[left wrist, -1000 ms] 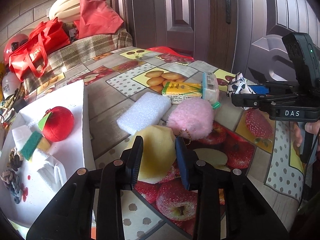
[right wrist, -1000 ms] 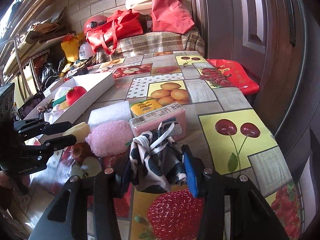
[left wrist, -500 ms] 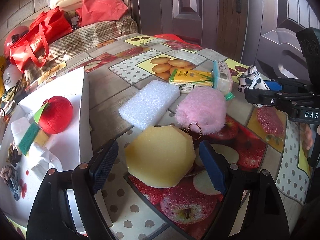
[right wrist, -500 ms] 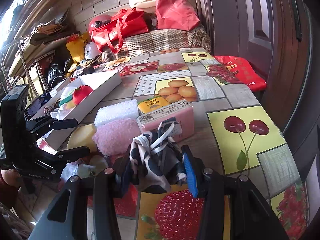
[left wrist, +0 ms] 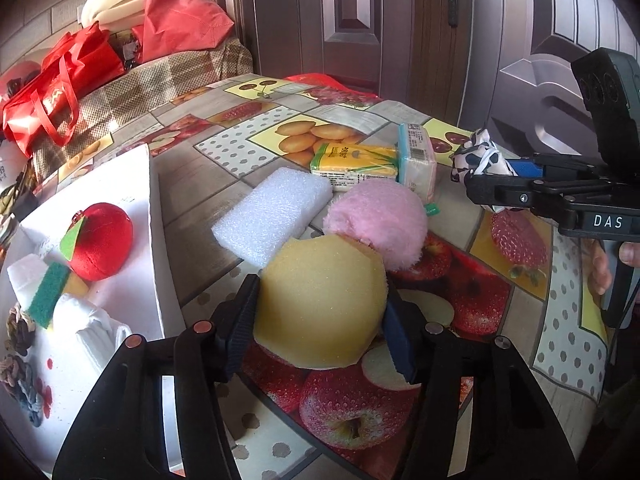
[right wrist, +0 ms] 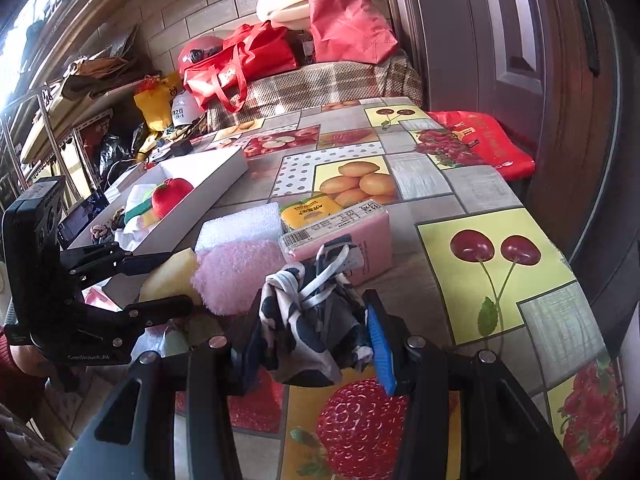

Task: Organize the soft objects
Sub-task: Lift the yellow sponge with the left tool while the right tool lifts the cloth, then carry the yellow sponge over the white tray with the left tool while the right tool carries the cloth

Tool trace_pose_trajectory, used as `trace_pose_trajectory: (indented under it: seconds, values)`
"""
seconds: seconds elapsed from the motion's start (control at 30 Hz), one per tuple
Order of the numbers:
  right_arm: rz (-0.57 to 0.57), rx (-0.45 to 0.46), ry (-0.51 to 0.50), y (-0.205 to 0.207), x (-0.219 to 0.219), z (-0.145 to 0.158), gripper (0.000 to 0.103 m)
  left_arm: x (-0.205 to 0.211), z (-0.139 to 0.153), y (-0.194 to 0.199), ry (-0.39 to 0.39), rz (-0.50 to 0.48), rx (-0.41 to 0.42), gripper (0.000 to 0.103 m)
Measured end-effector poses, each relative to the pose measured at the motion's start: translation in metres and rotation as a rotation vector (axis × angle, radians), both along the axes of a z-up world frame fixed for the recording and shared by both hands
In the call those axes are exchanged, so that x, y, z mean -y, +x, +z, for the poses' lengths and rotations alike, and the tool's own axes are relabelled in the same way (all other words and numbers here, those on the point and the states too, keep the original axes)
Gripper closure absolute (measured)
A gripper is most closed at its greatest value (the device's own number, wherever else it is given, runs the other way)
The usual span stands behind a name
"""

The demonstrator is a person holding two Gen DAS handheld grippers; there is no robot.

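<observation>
We have the L gripper (left wrist: pixel 320 320) jaws just closing on the yellow sponge (left wrist: pixel 320 304) between fingers; R gripper (right wrist: pixel 308 336) clamps the spotted cloth (right wrist: pixel 312 320). Next, prob: lift, carry to the white box (left wrist: pixel 156 240).

Two grippers are being counted, the left gripper (left wrist: pixel 320 320) and the right gripper (right wrist: pixel 308 332). One yellow sponge (left wrist: pixel 320 308) is being tallied, one pink pompom (left wrist: pixel 376 222), one white foam block (left wrist: pixel 272 214) and one cow-print cloth (right wrist: pixel 312 320). Two tissue packs are being noted side by side, a yellow pack (left wrist: pixel 354 164) and a pink pack (right wrist: pixel 340 240). One white box (left wrist: pixel 136 264) is being logged, with one red plush apple (left wrist: pixel 100 240) and one green-backed scrub sponge (left wrist: pixel 48 296) being counted inside. Three red bags are being spotted behind: a tote (right wrist: pixel 240 64), an upright bag (right wrist: pixel 348 28) and a flat one (right wrist: pixel 480 140).
</observation>
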State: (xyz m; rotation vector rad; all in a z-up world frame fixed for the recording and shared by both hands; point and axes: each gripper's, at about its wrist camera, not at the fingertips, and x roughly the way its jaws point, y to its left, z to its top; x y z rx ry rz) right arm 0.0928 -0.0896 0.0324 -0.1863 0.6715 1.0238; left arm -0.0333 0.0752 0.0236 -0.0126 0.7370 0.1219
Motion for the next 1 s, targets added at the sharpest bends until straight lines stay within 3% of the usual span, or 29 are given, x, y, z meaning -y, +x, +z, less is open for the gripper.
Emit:
trace_pose_trajectory:
  seconds: [0.27, 0.33, 0.5, 1.0]
  values:
    - [-0.037, 0.164, 0.165, -0.030, 0.015, 0.022, 0.057, 0.009, 0.031, -0.048, 0.082, 0.016, 0.306, 0.045]
    - [-0.047, 0.208, 0.195, -0.038, 0.014, 0.026, 0.057, 0.004, 0.034, -0.057, 0.073, 0.041, 0.345, 0.045]
    - [-0.054, 0.265, 0.216, -0.049, 0.001, 0.030, 0.057, -0.022, 0.036, -0.072, 0.005, 0.116, 0.378, 0.045]
    - [0.027, 0.291, 0.212, -0.070, -0.032, 0.029, 0.057, -0.037, 0.035, -0.094, 0.041, 0.178, 0.398, 0.045]
